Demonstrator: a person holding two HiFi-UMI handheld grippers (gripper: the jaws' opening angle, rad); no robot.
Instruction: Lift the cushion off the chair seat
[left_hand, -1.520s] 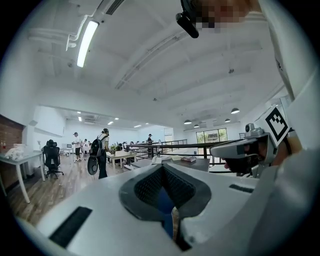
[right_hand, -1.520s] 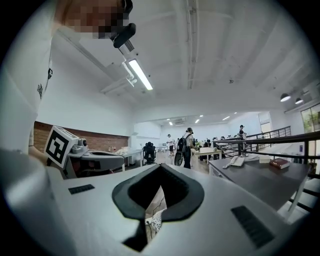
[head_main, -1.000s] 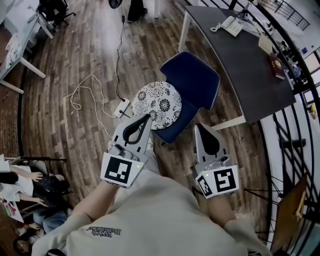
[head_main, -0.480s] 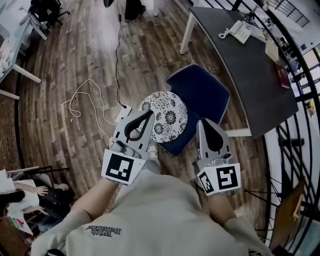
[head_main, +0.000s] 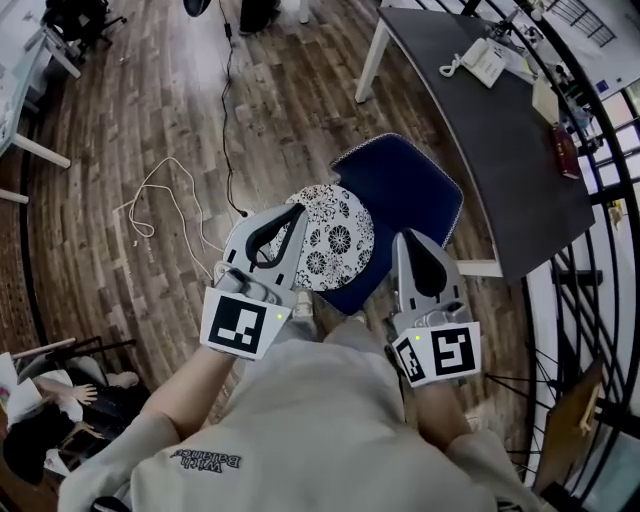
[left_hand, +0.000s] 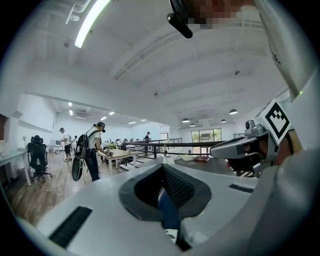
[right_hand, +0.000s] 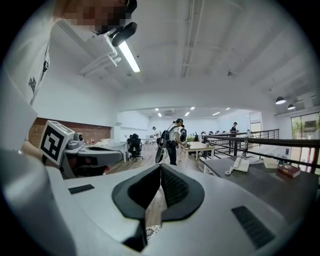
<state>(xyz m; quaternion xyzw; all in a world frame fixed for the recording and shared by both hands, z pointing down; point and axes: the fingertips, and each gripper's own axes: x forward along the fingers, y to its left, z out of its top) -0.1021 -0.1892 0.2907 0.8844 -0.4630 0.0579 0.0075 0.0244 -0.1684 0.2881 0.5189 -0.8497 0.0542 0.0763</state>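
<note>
A round white cushion (head_main: 335, 240) with a dark flower print lies on the seat of a blue chair (head_main: 410, 185). My left gripper (head_main: 299, 211) is shut and holds nothing; in the head view its tips overlap the cushion's near left edge. Shut and empty as well, my right gripper (head_main: 407, 237) points at the seat's near right edge beside the cushion. In the left gripper view, the blue chair (left_hand: 168, 210) and a sliver of the cushion (left_hand: 171, 234) show below the closed tips. The right gripper view shows a scrap of the cushion (right_hand: 151, 231) too.
A dark desk (head_main: 500, 130) stands behind the chair, carrying a phone (head_main: 487, 60) and a book (head_main: 563, 150). A white cable (head_main: 160, 195) lies looped on the wooden floor at the left. A black railing (head_main: 600, 250) runs along the right. A person with a backpack (right_hand: 174, 140) stands far off.
Both grippers have come closer to the chair, side by side, and the cushion and chair sit nearer in the head view. The jaws stay shut.
</note>
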